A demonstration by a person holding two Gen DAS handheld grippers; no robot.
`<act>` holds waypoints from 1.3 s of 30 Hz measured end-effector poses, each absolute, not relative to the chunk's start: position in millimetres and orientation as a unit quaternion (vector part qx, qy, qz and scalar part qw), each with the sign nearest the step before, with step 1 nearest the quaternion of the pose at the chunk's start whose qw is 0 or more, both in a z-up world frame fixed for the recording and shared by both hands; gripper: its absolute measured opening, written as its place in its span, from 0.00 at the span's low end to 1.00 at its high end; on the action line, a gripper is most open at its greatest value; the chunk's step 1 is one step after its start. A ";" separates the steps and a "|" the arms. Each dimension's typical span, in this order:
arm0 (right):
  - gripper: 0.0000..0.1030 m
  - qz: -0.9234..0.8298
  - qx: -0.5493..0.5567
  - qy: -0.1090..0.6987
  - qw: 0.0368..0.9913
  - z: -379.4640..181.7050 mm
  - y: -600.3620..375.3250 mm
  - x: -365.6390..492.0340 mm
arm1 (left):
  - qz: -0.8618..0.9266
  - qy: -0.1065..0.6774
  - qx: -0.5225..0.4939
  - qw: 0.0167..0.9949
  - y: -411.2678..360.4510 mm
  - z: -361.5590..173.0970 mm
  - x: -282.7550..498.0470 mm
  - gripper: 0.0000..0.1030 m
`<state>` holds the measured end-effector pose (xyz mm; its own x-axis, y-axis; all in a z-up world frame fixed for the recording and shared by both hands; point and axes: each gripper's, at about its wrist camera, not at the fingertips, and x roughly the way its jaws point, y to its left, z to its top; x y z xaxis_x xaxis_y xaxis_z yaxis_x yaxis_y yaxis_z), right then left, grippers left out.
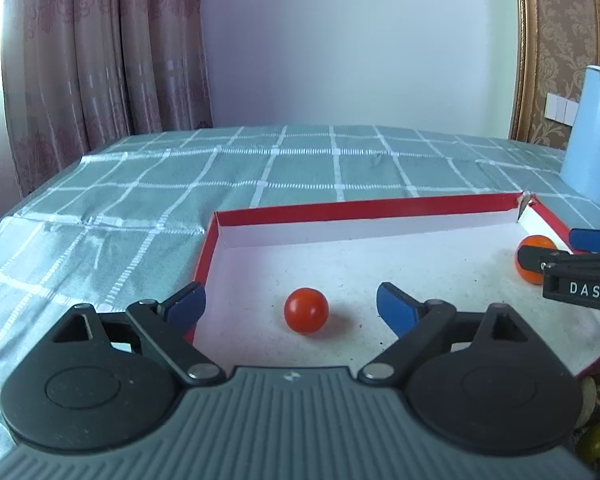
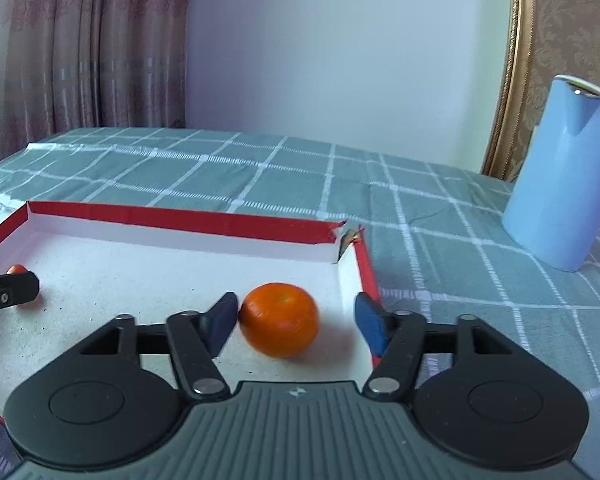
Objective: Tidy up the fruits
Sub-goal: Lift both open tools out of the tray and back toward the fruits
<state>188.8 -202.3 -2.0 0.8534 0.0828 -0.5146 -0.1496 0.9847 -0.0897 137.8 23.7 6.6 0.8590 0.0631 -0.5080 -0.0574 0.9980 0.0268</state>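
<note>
A red-rimmed white tray [image 1: 340, 205] lies on the checked tablecloth. A small red tomato [image 1: 306, 310] rests on the tray floor between the fingers of my left gripper [image 1: 292, 306], which is open and not touching it. An orange tangerine [image 2: 279, 319] sits near the tray's right wall [image 2: 364, 264], between the fingers of my right gripper [image 2: 296, 320], which is open; the left pad [image 2: 220, 320] is close to or touching the fruit. The tangerine [image 1: 534, 258] and the right gripper's fingers [image 1: 592, 239] also show in the left wrist view. The tomato [image 2: 17, 269] peeks behind the left gripper's finger [image 2: 12, 288].
A tall light-blue jug [image 2: 560, 184] stands on the cloth to the right of the tray. Several greenish-brown fruits [image 1: 598, 420] lie off the tray's near right corner. The table [image 1: 180, 184] ends at curtains and a wall behind.
</note>
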 end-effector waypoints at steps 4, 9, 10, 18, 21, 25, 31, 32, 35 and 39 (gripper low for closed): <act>0.69 0.058 -0.057 0.240 0.967 2.0 -205.7 177.5 | 0.027 0.242 -0.016 0.970 31.5 10.6 125.6 0.95; 0.69 0.049 -0.030 0.217 0.974 8.2 -217.2 161.3 | 0.029 0.213 -0.051 0.975 49.9 14.1 98.5 0.96; 0.69 0.051 -0.020 0.218 0.974 9.1 -220.6 157.4 | 0.038 0.206 -0.055 0.976 53.7 14.1 91.4 0.96; 0.70 0.081 0.010 0.211 0.974 10.7 -229.8 115.1 | 0.028 0.164 -0.112 0.980 87.4 8.9 26.1 1.00; 0.70 0.079 0.008 0.200 0.977 11.2 -235.3 96.0 | 0.017 0.185 -0.141 0.972 100.8 3.9 22.0 1.00; 0.74 0.075 0.036 0.185 0.979 11.8 -254.9 73.7 | 0.007 0.188 -0.104 0.977 87.8 5.4 16.2 1.00; 0.74 0.104 0.075 0.199 0.972 1.3 -276.1 43.4 | 0.005 0.193 -0.002 0.981 53.4 1.8 -3.2 1.00; 0.74 0.115 0.074 0.207 0.969 -2.9 -274.8 38.7 | 0.006 0.203 0.010 0.979 50.7 -1.3 -2.8 1.00; 0.74 0.152 0.080 0.226 0.959 -8.0 -270.6 30.4 | 0.008 0.231 0.046 0.972 41.9 -10.0 -1.0 1.00; 0.74 0.172 0.032 0.244 0.954 -11.7 -248.6 26.6 | 0.018 0.253 0.085 0.964 33.7 -16.5 2.0 1.00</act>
<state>26.6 -248.6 -11.7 0.8219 0.3430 -0.4548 -0.3114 0.9391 0.1454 2.0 33.7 -16.5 0.8714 0.0768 -0.4845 0.0088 0.9851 0.1719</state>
